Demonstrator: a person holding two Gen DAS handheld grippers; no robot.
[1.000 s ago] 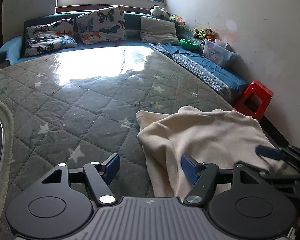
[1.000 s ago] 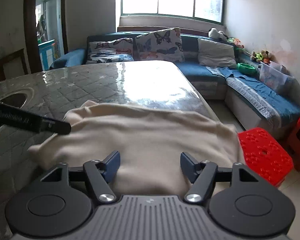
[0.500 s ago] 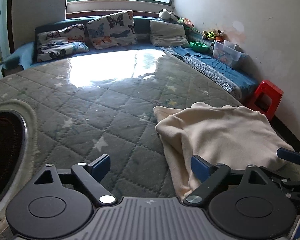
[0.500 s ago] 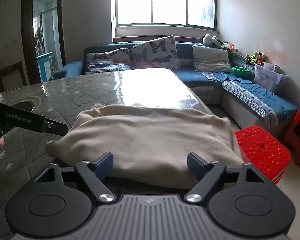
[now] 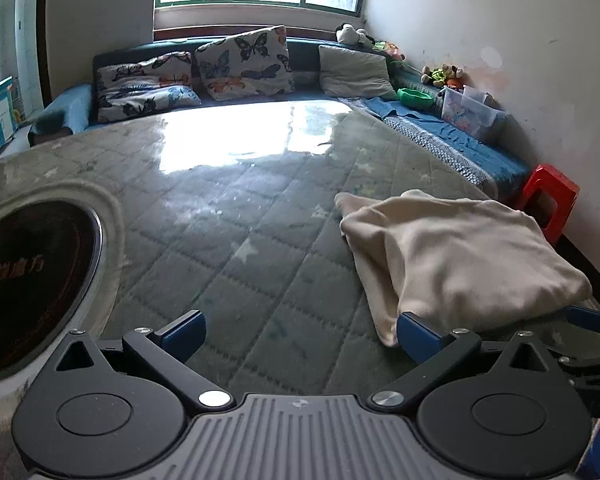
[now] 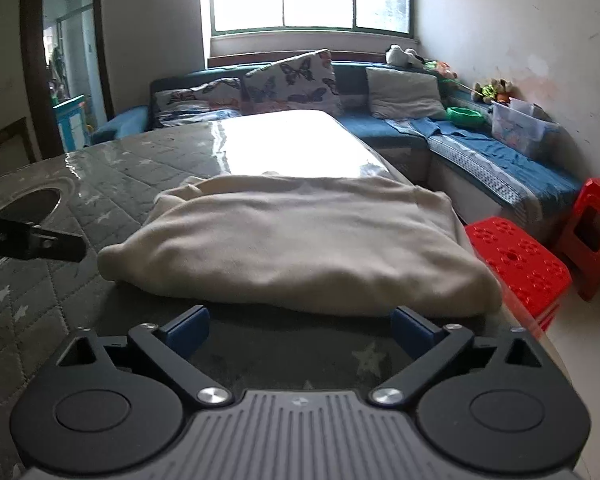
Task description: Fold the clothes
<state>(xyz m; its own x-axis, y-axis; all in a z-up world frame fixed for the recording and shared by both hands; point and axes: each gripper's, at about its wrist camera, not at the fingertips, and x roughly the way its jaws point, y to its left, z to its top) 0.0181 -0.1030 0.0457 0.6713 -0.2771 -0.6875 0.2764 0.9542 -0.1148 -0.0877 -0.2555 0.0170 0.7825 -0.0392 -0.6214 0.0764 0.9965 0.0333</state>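
A cream garment (image 5: 456,252) lies folded in a thick pad on the grey quilted table (image 5: 228,216), near its right edge. My left gripper (image 5: 300,332) is open and empty, to the near left of the garment, its right finger by the near corner. In the right wrist view the garment (image 6: 296,240) lies straight ahead. My right gripper (image 6: 300,328) is open and empty just short of its near edge. The left gripper's finger (image 6: 56,245) shows at the left there.
A dark round inset (image 5: 28,280) sits in the table at the left. Red plastic stools (image 6: 520,264) stand on the floor right of the table. A blue corner sofa (image 5: 452,140) with butterfly pillows (image 5: 244,64) runs along the far and right walls.
Both grippers have drawn back from the garment and opened wider. The garment now lies free on the table, further ahead in both views.
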